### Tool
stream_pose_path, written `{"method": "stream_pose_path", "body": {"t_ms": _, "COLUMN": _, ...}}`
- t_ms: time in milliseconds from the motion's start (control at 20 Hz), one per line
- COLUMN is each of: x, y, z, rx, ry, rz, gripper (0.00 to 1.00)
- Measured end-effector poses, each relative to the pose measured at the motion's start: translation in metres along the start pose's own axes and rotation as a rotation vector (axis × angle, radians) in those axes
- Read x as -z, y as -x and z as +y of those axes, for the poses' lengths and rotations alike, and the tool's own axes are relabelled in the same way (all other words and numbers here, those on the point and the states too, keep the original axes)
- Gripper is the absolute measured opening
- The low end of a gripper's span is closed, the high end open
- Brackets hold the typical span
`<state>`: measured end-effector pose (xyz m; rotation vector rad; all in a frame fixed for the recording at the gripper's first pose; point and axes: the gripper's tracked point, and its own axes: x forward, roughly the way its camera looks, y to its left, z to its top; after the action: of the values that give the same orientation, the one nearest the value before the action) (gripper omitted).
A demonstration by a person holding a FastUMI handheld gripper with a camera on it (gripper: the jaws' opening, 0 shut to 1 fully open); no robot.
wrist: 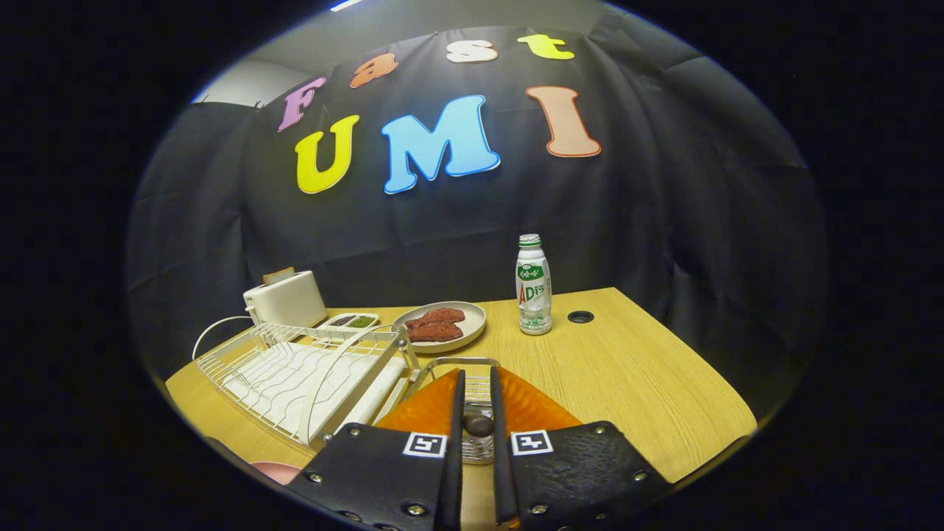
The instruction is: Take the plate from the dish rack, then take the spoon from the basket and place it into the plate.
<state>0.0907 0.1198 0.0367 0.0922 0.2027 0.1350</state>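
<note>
My gripper [477, 413] is narrowed onto the dark rounded end of a spoon [479, 425], which stands between the fingers, and both fingers appear to press on it. The spoon's end sits over a wire basket [459, 361] fixed to the near end of the white dish rack [295, 380]; the rest of the spoon is hidden. The rack's slots hold nothing. A pink rim, possibly the plate [271, 470], peeks out low beside the rack's near corner, left of my fingers.
Beyond the rack lie a beige plate with red meat slices [442, 324], a small tray of condiments [352, 321] and a white toaster [286, 299]. A drink bottle [533, 287] stands further right, near a cable hole [580, 317] in the wooden table [627, 369].
</note>
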Motion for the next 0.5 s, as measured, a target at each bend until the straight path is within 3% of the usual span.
{"method": "stream_pose_path", "body": {"t_ms": 50, "x": -0.004, "y": 0.001, "z": 0.004, "rx": -0.007, "ry": 0.007, "rz": -0.005, "gripper": 0.17}}
{"method": "stream_pose_path", "body": {"t_ms": 100, "x": -0.001, "y": -0.001, "z": 0.007, "rx": -0.007, "ry": 0.011, "rz": 0.011, "gripper": 0.11}}
{"method": "stream_pose_path", "body": {"t_ms": 250, "x": -0.006, "y": -0.002, "z": 0.007, "rx": 0.013, "ry": -0.015, "rz": 0.032, "gripper": 0.11}}
{"method": "stream_pose_path", "body": {"t_ms": 300, "x": -0.008, "y": -0.002, "z": 0.008, "rx": 0.008, "ry": -0.037, "rz": 0.044, "gripper": 0.06}}
{"method": "stream_pose_path", "body": {"t_ms": 500, "x": -0.022, "y": -0.007, "z": 0.002, "rx": 0.024, "ry": -0.045, "rz": 0.058, "gripper": 0.06}}
